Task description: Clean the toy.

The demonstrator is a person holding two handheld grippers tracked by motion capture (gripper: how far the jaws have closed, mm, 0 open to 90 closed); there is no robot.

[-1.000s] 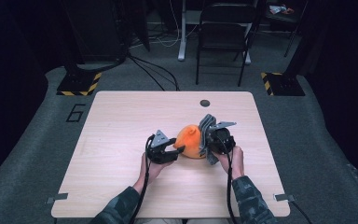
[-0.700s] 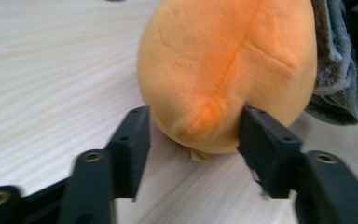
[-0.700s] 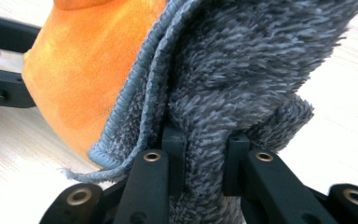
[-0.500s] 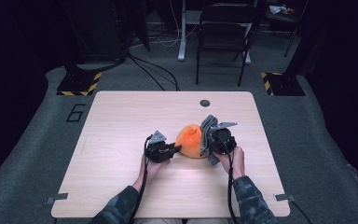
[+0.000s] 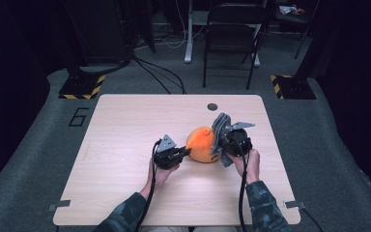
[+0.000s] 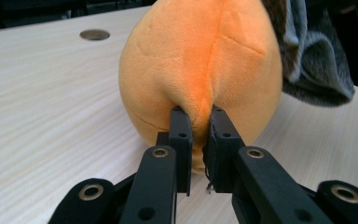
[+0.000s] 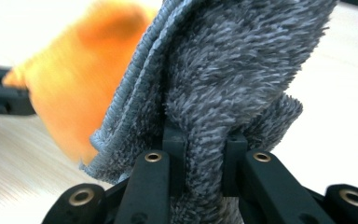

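Left gripper (image 6: pixel 198 122) just closed on orange plush (image 6: pixel 200 60), grey cloth (image 6: pixel 314 60) behind

The orange plush toy (image 6: pixel 200 70) is showing short, matt velour pile with stitched seams. The grey cloth (image 7: pixel 242 70) is presenting a coarse, shaggy terry nap and a ribbed hem. The table (image 5: pixel 125 125) is showing pale, matt wood-grain laminate. The left gripper (image 6: pixel 199 135) is displaying matt black plastic links with brass-coloured rivets.
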